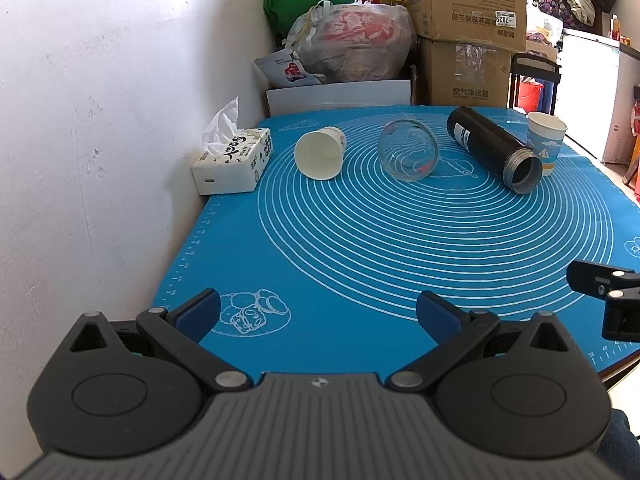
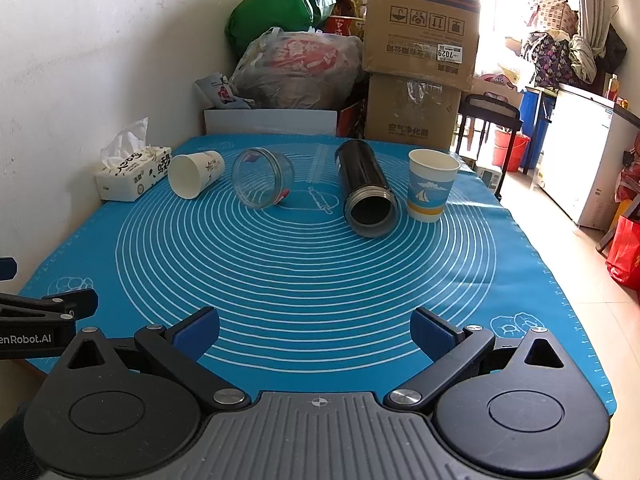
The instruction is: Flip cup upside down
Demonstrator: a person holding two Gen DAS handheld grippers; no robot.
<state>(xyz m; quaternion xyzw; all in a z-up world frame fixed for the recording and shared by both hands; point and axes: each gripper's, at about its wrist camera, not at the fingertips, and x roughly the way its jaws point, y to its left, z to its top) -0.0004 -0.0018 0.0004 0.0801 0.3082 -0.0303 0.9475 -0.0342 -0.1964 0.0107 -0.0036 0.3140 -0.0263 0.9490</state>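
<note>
On the blue mat (image 1: 360,240) (image 2: 300,272), a white paper cup (image 1: 320,153) (image 2: 195,174) lies on its side at the far left, mouth toward me. A clear glass cup (image 1: 408,156) (image 2: 263,178) lies on its side beside it. A black flask (image 1: 494,149) (image 2: 366,188) lies open-mouthed toward me. A blue-and-white paper cup (image 1: 545,142) (image 2: 431,184) stands upright at the far right. My left gripper (image 1: 318,314) is open and empty over the mat's near edge. My right gripper (image 2: 315,330) is open and empty, also near the front edge.
A tissue box (image 1: 234,158) (image 2: 134,174) sits by the white wall at the far left. Cardboard boxes (image 1: 466,32) (image 2: 420,60) and bags (image 1: 352,44) (image 2: 296,68) are stacked behind the table. The floor (image 2: 580,264) drops off on the right.
</note>
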